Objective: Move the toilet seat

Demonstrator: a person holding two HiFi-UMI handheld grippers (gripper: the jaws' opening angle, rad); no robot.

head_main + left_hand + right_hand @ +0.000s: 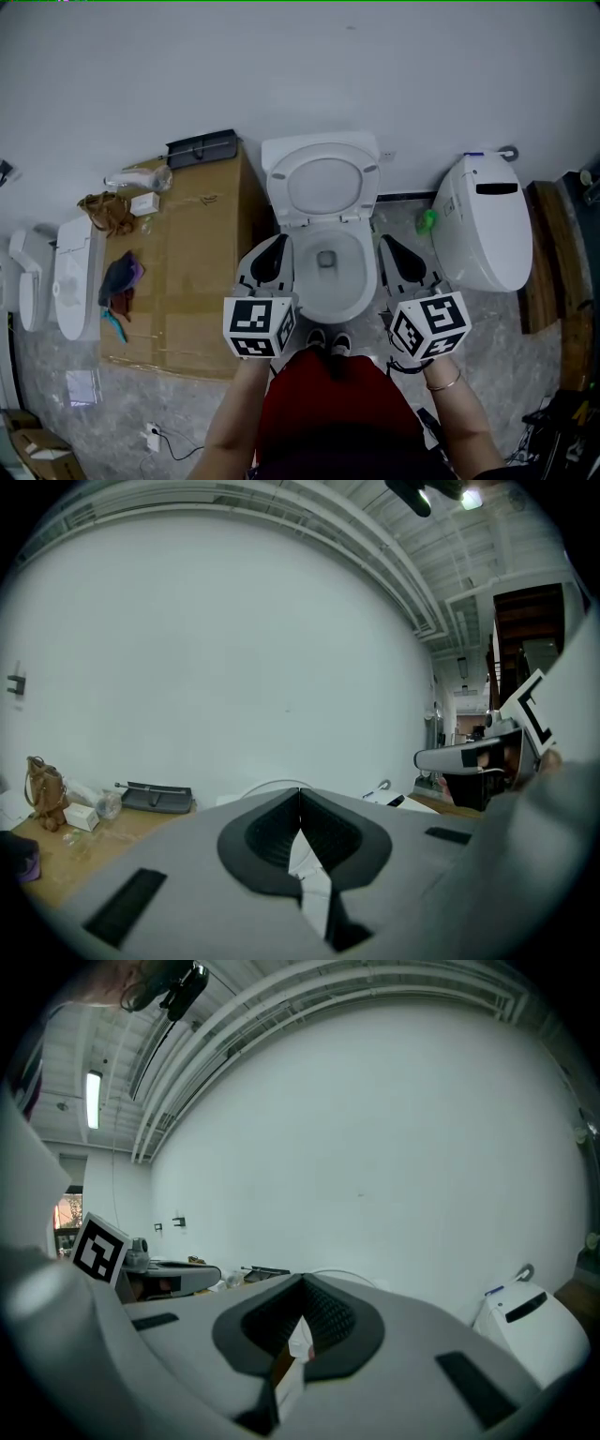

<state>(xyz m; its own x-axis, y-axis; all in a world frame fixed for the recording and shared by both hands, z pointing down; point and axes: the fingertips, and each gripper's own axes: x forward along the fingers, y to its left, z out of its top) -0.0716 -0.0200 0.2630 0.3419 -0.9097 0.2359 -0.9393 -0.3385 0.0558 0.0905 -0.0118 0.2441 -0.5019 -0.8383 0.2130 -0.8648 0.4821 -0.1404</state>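
White wall (281, 66) behind: toilet seat (323, 184) stands raised, far of and centred between left gripper (272, 257) and right gripper (397, 257), equally near, both jaws clenched on nothing.

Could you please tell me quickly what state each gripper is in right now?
Left gripper: closed, holding nothing.
Right gripper: closed, holding nothing.

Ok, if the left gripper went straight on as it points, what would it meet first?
Probably the raised toilet seat, its white arc showing just past the left gripper's shut jaws. Depth is unclear; it might skim that edge and reach the white wall behind.
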